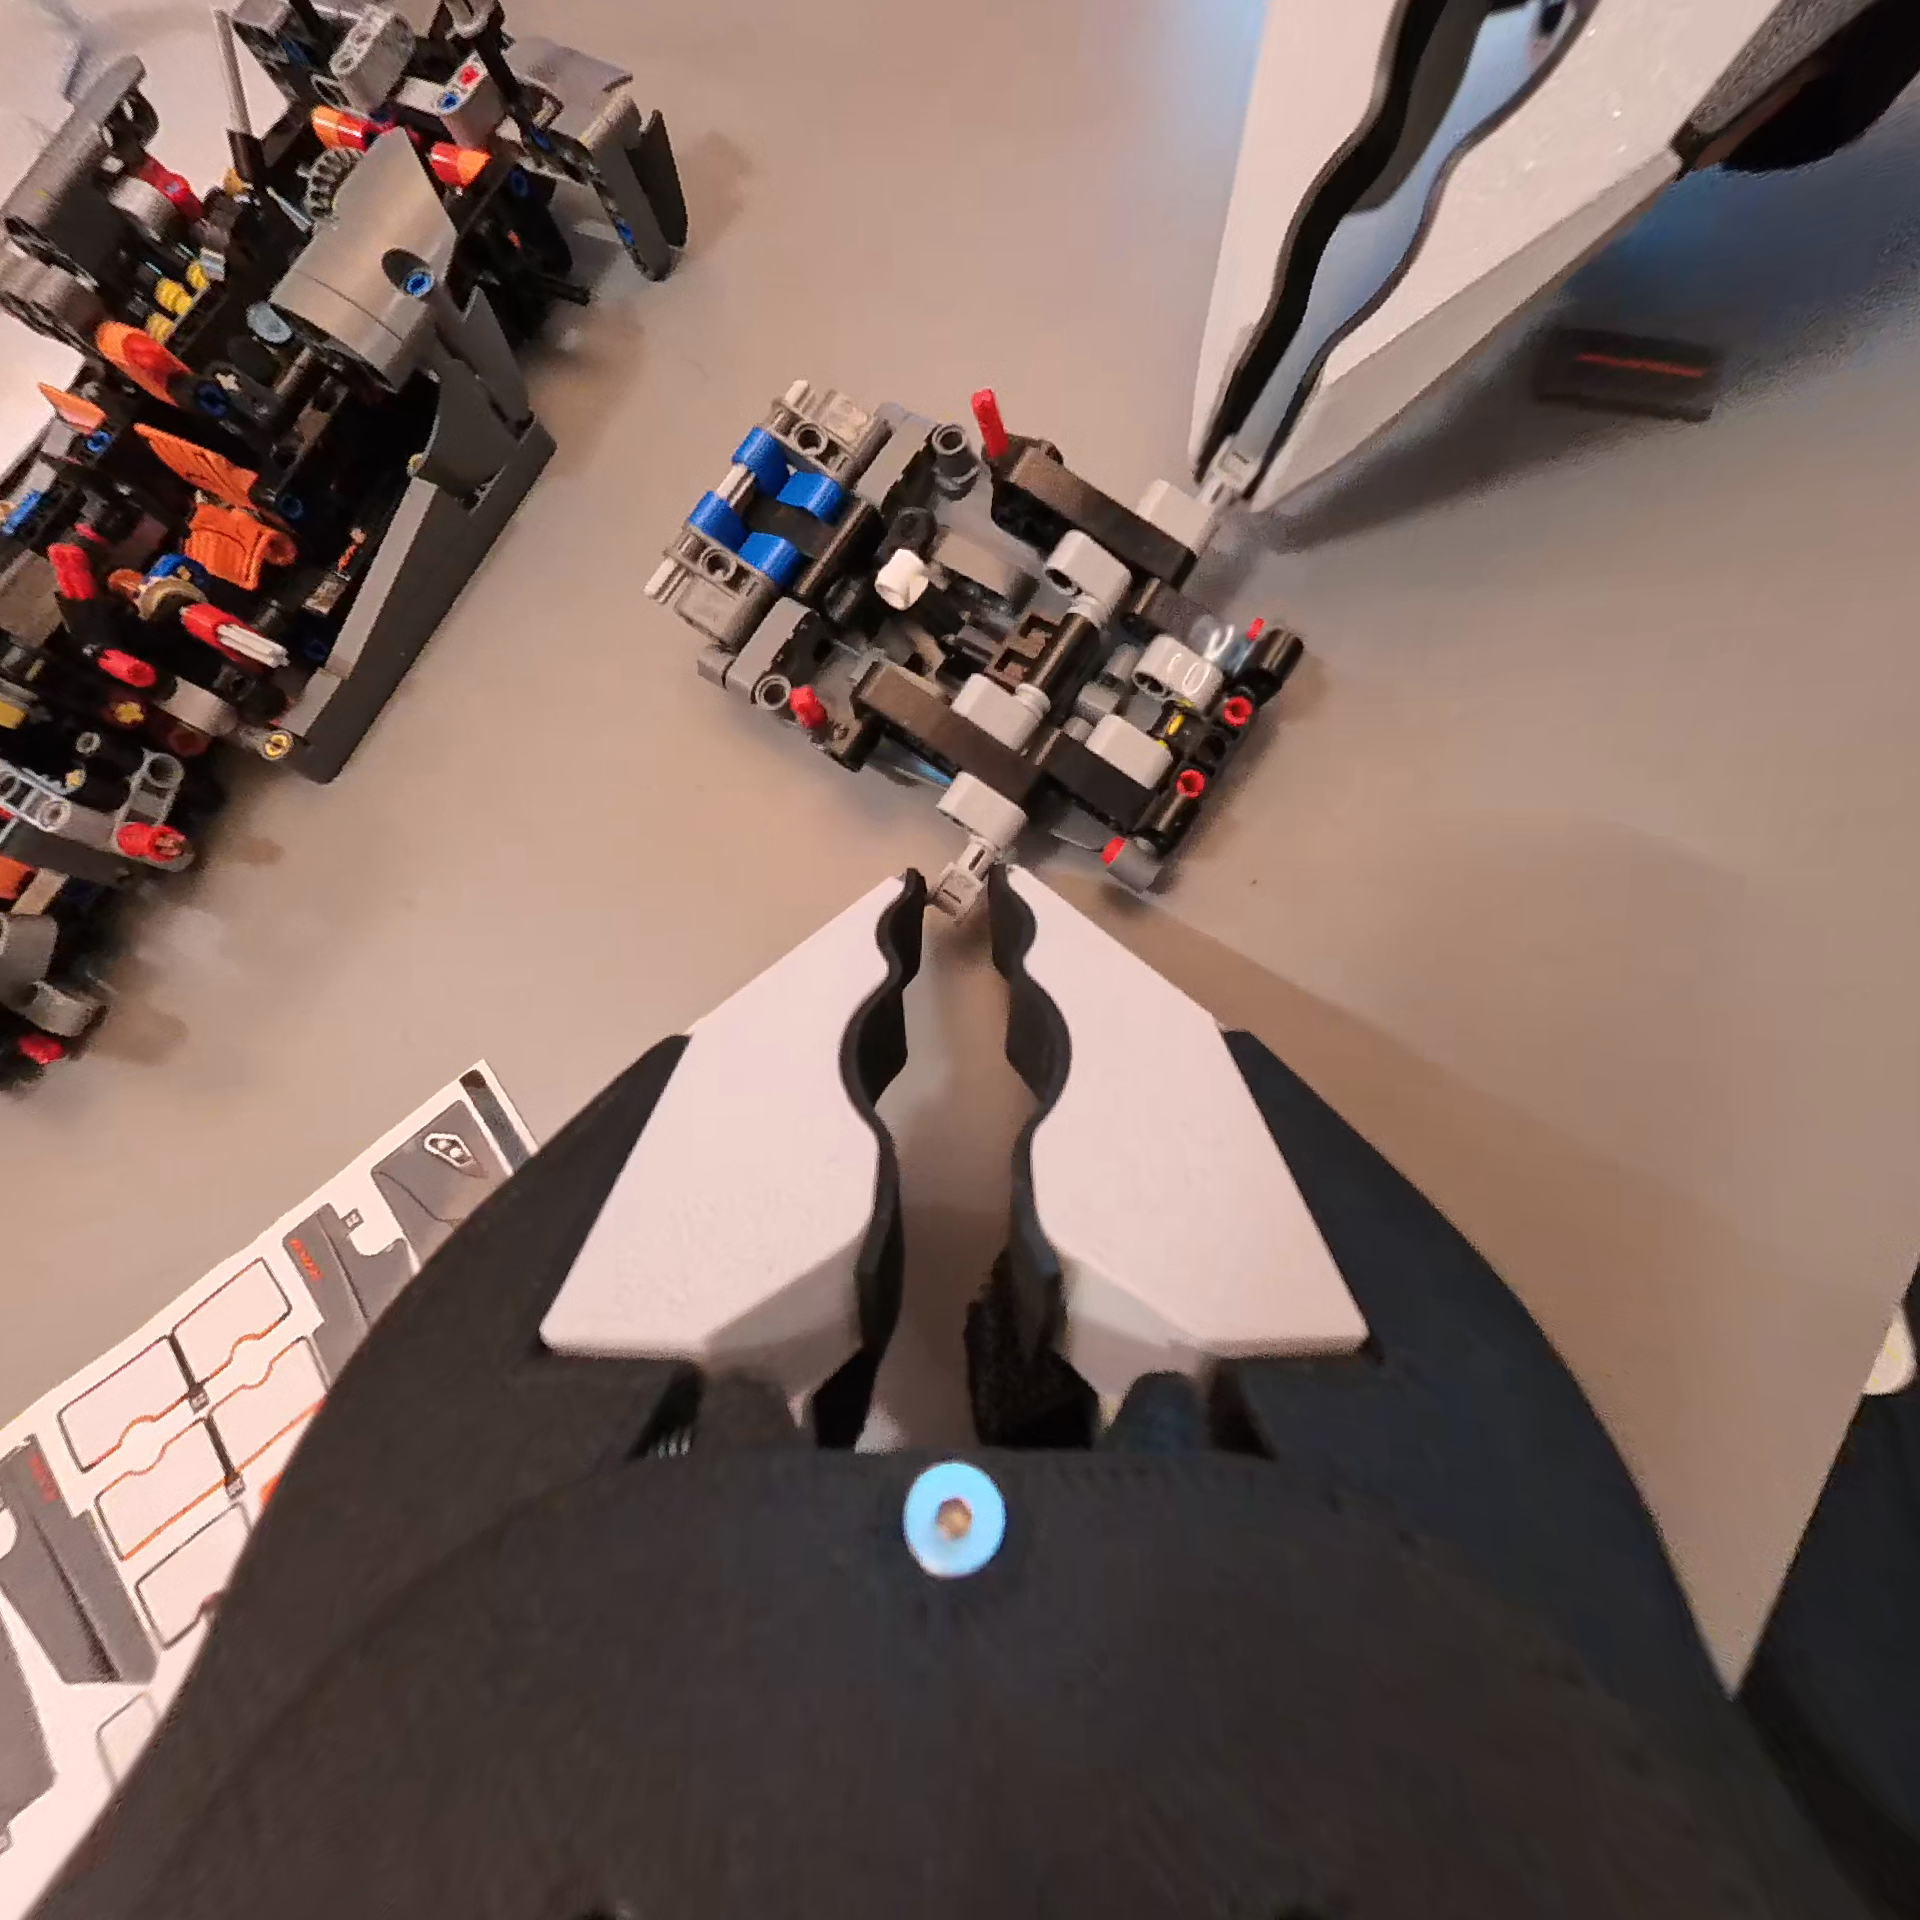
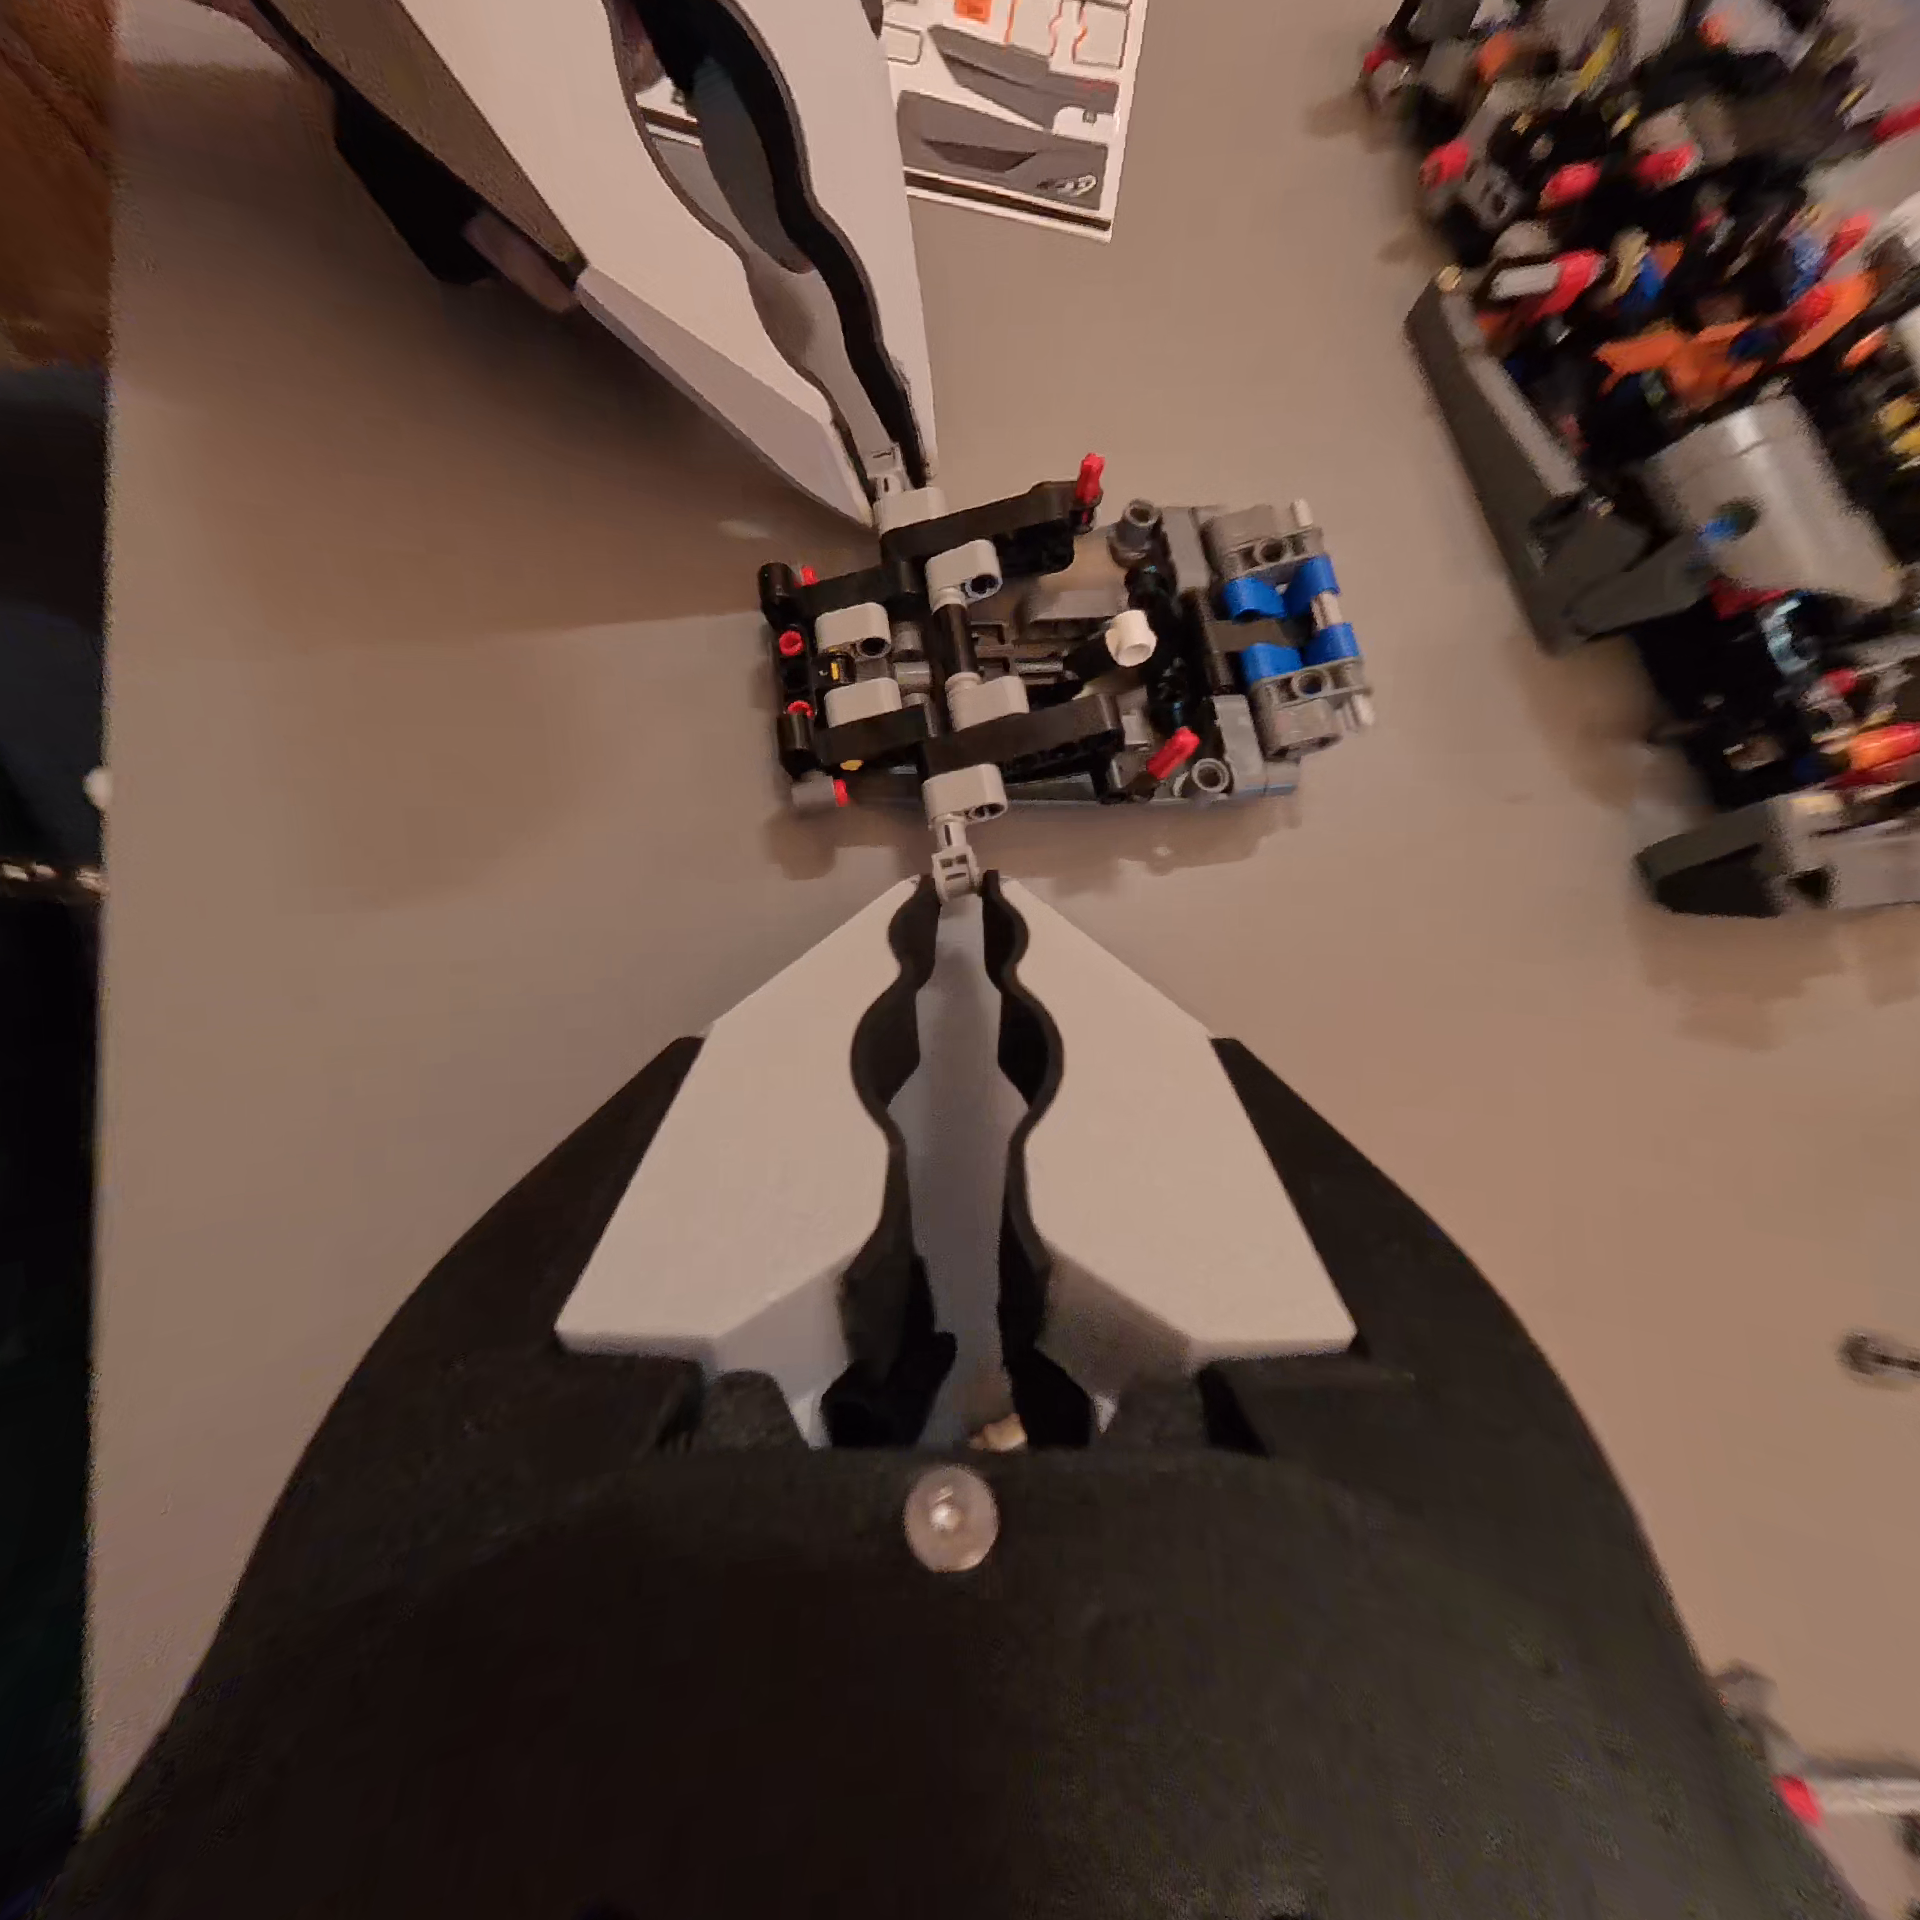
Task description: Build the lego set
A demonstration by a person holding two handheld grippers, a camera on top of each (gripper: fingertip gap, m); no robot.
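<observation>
A small Lego sub-assembly (image 1: 966, 623) of black, grey and blue parts with red pins lies on the grey table; it also shows in the right wrist view (image 2: 1049, 655). A light grey pin sticks out from each of its two long sides. My left gripper (image 1: 956, 883) is shut on the near side's grey pin (image 1: 964, 875). My right gripper (image 2: 954, 883) is shut on the opposite side's grey pin (image 2: 951, 864). Each gripper shows across the assembly in the other's view, the right gripper (image 1: 1226, 483) and the left gripper (image 2: 896, 473).
A large part-built model (image 1: 260, 416) in dark grey, black and orange stands to one side, blurred in the right wrist view (image 2: 1714, 468). A sticker sheet (image 1: 208, 1403) lies near my left gripper. A small black part (image 1: 1626, 374) and loose pieces (image 2: 1881, 1356) lie about. The table edge (image 2: 104, 727) runs nearby. The left gripper's tips are roughly 9 cm from the right gripper's. Left tips and right tips are each some 20 cm from the large part-built model (image 1: 260, 416).
</observation>
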